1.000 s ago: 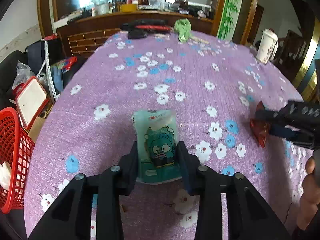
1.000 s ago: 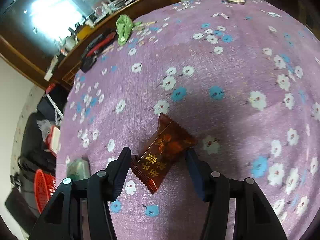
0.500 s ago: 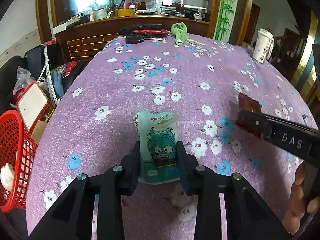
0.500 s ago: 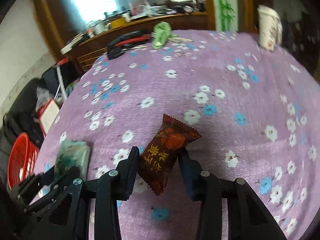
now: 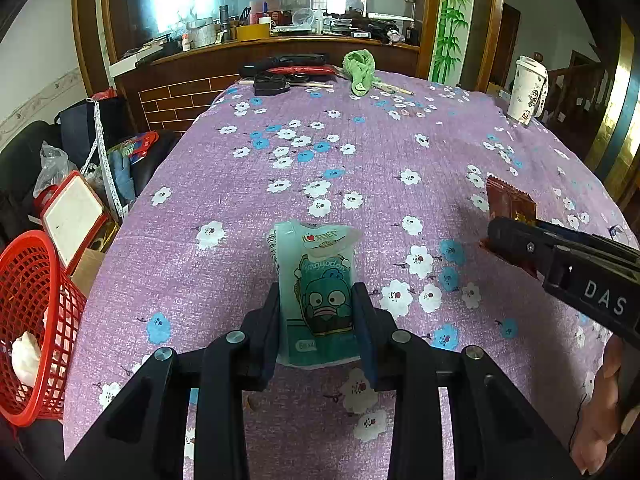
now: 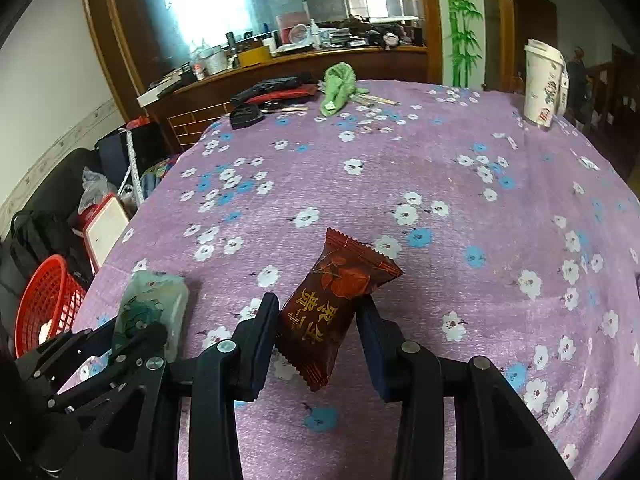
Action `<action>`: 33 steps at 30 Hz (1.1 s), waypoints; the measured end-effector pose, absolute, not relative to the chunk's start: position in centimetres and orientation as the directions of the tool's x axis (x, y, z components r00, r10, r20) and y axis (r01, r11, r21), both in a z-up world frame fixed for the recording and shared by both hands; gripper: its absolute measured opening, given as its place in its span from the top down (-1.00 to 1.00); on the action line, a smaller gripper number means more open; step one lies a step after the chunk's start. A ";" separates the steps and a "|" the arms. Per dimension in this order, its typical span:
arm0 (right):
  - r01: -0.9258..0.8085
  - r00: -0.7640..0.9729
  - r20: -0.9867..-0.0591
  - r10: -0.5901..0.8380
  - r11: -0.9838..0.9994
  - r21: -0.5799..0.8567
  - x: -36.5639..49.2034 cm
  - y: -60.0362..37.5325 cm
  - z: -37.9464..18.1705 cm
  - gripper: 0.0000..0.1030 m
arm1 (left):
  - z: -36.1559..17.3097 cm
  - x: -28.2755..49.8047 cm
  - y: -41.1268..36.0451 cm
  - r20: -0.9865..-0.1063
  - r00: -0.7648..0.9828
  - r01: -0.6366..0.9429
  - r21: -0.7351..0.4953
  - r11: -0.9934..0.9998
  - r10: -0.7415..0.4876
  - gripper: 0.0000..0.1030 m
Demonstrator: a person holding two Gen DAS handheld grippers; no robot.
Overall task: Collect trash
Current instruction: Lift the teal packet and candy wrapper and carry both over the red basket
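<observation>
Tablecloth [image 5: 360, 152]: woven cloth, matt, slightly coarse, printed with flowers. Tissue pack [image 5: 316, 292] in thin, glossy plastic film; candy wrapper [image 6: 340, 296] in shiny, crinkled foil-like plastic with serrated ends. Basket [image 5: 36, 320] is glossy red plastic mesh; fingers [image 5: 266, 320] matt black plastic with metal screws.

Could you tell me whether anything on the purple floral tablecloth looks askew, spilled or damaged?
Nothing looks spilled or damaged. The dark red snack wrapper sits tilted between the right gripper fingers, and the teal cartoon tissue pack stands upright in the left gripper. The white paper cup stands upright.
</observation>
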State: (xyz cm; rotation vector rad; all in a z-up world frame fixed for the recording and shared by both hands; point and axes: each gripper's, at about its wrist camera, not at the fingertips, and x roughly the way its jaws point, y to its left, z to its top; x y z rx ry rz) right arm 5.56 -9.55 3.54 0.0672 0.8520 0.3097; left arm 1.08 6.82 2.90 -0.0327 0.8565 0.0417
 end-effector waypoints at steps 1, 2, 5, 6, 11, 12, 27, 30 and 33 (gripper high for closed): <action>-0.245 0.618 -0.729 0.294 0.953 0.177 5.5 -9.5 3.6 0.16 | 2.9 1.1 6.8 -0.757 0.653 -0.050 -0.014 0.999 0.022 0.38; -0.246 0.618 -0.729 0.294 0.953 0.175 5.5 -9.4 3.6 0.16 | 2.9 1.1 6.9 -0.758 0.652 -0.050 -0.015 0.999 0.021 0.38; -0.242 0.616 -0.731 0.292 0.954 0.177 5.7 -9.5 3.5 0.16 | 3.0 0.8 6.9 -0.756 0.654 -0.049 -0.010 0.999 0.025 0.38; -0.240 0.616 -0.732 0.291 0.954 0.177 5.7 -9.6 3.5 0.16 | 3.0 0.8 6.9 -0.756 0.654 -0.048 -0.011 0.999 0.024 0.38; -0.236 0.614 -0.734 0.290 0.955 0.180 5.9 -9.8 3.4 0.16 | 3.1 0.6 6.9 -0.755 0.655 -0.047 -0.011 0.999 0.022 0.38; -0.237 0.613 -0.734 0.292 0.954 0.182 5.9 -9.8 3.4 0.16 | 3.1 0.6 6.9 -0.756 0.655 -0.048 -0.012 0.999 0.023 0.38; -0.231 0.584 -0.743 0.325 0.945 0.231 5.9 -10.4 3.6 0.16 | 4.6 -4.0 7.8 -0.750 0.662 -0.047 -0.030 0.998 0.008 0.38; -0.237 0.589 -0.733 0.341 0.939 0.247 4.5 -10.8 4.6 0.16 | 5.0 -5.3 8.3 -0.746 0.666 -0.051 -0.028 0.998 0.012 0.38; -0.246 0.593 -0.718 0.364 0.931 0.270 2.6 -11.3 5.6 0.16 | 5.4 -6.4 9.0 -0.739 0.674 -0.058 -0.036 0.998 0.013 0.38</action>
